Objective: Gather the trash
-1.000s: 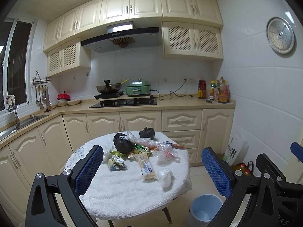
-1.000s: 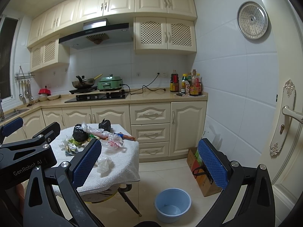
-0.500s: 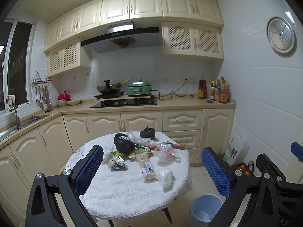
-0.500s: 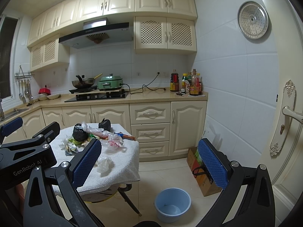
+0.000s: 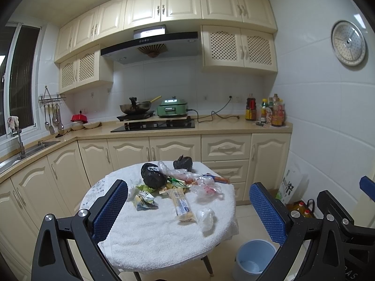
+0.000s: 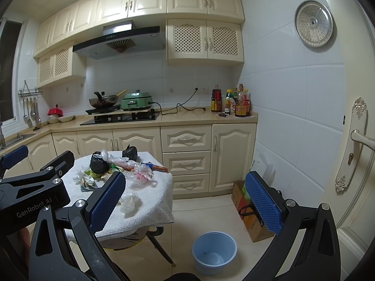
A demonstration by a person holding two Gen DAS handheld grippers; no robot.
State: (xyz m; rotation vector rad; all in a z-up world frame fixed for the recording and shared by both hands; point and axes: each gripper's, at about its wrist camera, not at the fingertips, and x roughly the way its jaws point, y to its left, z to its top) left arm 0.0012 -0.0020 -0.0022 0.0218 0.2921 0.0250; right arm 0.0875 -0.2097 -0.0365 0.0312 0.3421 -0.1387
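Trash heap: we see the litter gathered on the far half of the round bench (image 5: 164, 238), in the middle of the left wrist frame and at centre left of the right wrist frame.
Black bag: a knotted black bag (image 5: 153, 178) sits at the back left of the heap; we judge it soft and light, best pinched at its gathered top.
Second black bag: a smaller black bag (image 5: 183, 162) lies behind, near the far rim of the bench.
Clear plastic: crumpled clear plastic (image 5: 206, 188) lies right of the heap; we judge it flimsy and slippery, so we would take a bunched fold, not a flat sheet.
Long packet: a long packet (image 5: 182, 205) points toward us; it looks stiffer than the rest, and we would grip across its narrow width.
Green wrapper: a small green wrapper (image 5: 143, 201) lies flat at the left, likely hard to lift off the towel.
White wad: a crumpled white wad (image 5: 206, 217) is the nearest piece, light and easily squeezed.
Bench cover: a white towel; tips may snag in its pile.
Bin: a pale blue bin (image 6: 214, 251) stands on the floor, lower right of the bench.
Left tongs (image 5: 189, 210): spread wide, holding nothing, short of the heap.
Right tongs (image 6: 185, 202): spread wide, holding nothing, off the bench's right edge, above the floor.
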